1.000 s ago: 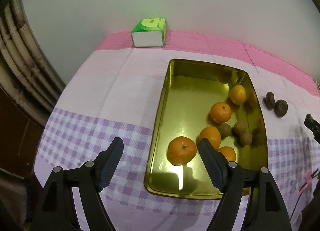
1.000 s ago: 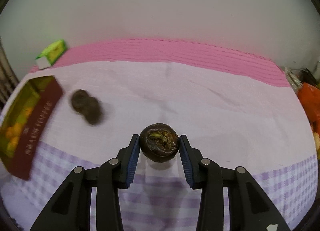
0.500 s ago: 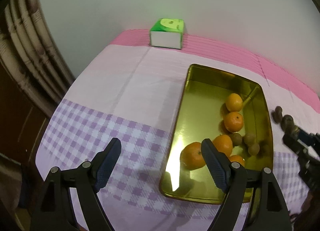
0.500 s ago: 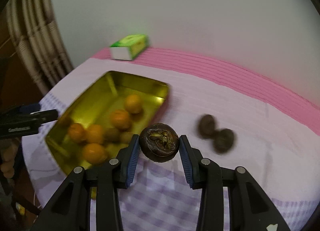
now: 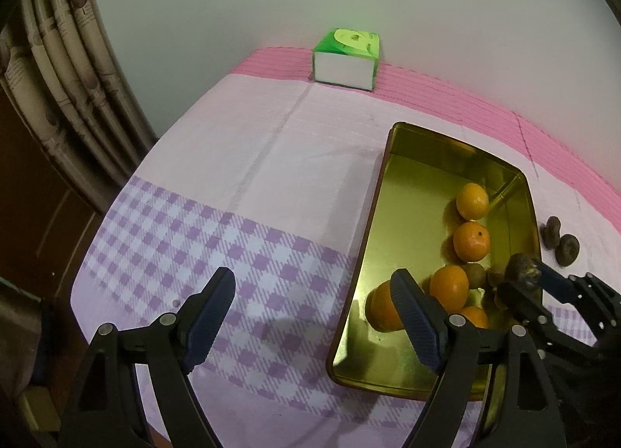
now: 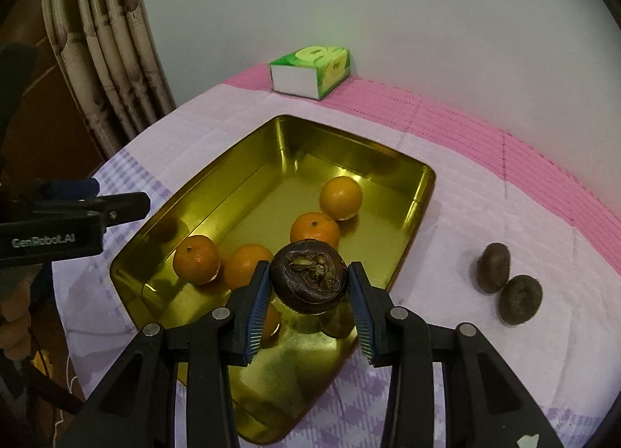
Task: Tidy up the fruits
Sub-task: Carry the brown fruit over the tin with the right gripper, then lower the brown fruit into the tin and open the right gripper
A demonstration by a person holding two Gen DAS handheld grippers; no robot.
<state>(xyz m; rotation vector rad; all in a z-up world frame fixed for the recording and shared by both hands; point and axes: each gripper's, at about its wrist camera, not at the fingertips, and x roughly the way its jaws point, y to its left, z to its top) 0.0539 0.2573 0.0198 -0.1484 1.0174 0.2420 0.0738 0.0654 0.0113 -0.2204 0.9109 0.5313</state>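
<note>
Beyond our right tongs (image 6: 308,306) we see the tray (image 6: 407,230) holding oranges (image 6: 340,198); two loose fruits (image 6: 506,289) lie right of it, a box (image 6: 310,71) behind.

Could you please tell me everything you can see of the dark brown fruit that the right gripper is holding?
The dark brown fruit is round and somewhat flattened, with a glossy, wrinkled skin and a dried, tan, flaky stem scar facing the camera. It is clamped between the blue ribbed pads of the right gripper, one pad on each side, touching nothing else. It hangs above the near end of the gold tray, over the oranges.
</note>
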